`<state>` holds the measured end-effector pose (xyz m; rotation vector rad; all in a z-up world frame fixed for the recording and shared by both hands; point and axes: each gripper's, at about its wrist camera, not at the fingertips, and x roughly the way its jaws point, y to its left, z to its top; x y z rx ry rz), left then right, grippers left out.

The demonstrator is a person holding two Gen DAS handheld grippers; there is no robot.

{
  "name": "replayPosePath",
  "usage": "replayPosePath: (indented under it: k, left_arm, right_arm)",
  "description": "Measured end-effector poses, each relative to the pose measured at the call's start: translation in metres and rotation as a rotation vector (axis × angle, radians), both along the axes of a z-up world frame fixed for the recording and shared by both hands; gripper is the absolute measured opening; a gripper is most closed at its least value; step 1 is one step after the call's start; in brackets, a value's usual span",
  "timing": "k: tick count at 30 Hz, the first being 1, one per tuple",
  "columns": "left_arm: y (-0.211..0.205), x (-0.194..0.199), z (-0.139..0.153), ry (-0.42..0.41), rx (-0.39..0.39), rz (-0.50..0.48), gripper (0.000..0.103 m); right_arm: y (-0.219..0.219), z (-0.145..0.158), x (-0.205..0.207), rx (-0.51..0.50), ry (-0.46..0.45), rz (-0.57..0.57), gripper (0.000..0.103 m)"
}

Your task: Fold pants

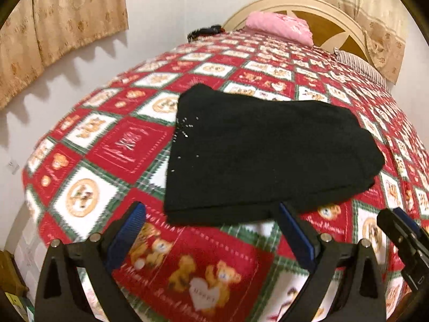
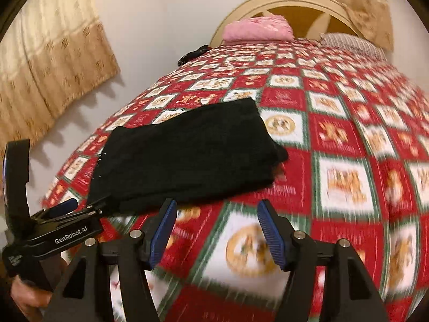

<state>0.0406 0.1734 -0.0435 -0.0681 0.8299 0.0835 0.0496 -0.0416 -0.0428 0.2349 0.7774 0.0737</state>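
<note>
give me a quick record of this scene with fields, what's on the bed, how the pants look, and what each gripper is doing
surface: bed with red teddy-bear quilt
pants: black pants, folded into a compact stack, lying flat on the quilt
left gripper: open, empty, at the pants' near edge
right gripper: open, empty, over bare quilt beside the pants
far end: pink pillow, wooden headboard
image: motion-blurred

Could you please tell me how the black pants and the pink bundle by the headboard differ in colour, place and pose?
The black pants are dark and plain; the pink bundle is light pink. The pants lie near the cameras, mid-bed, just beyond both open tongs; the bundle sits far off against the headboard. The pants are folded flat in layers; the bundle looks puffier and more heaped. Both rest on the red patterned bedspread, and neither is gripped.
</note>
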Motion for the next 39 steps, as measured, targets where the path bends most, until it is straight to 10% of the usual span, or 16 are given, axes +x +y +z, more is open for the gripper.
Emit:
replayPosePath:
  k: [9, 22, 33, 39]
  left_arm:
    - [-0.01, -0.053, 0.025, -0.114, 0.051, -0.025, 0.1]
    - [-0.025, -0.094, 0.023, -0.058, -0.025, -0.094, 0.1]
    - [-0.038, -0.157, 0.086, -0.362, 0.108, -0.115, 0.103]
    - [-0.032, -0.165, 0.094, -0.39, 0.106, -0.105, 0.103]
  right_arm:
    - [-0.001, 0.022, -0.054, -0.009, -0.098, -0.063, 0.064]
    - [0.002, 0.033, -0.104, -0.032, -0.068, -0.09, 0.064]
    - [0.007, 0.102, -0.177, -0.107, -0.411, -0.181, 0.076]
    - [0.013, 0.111, -0.186, -0.098, -0.434, -0.177, 0.076]
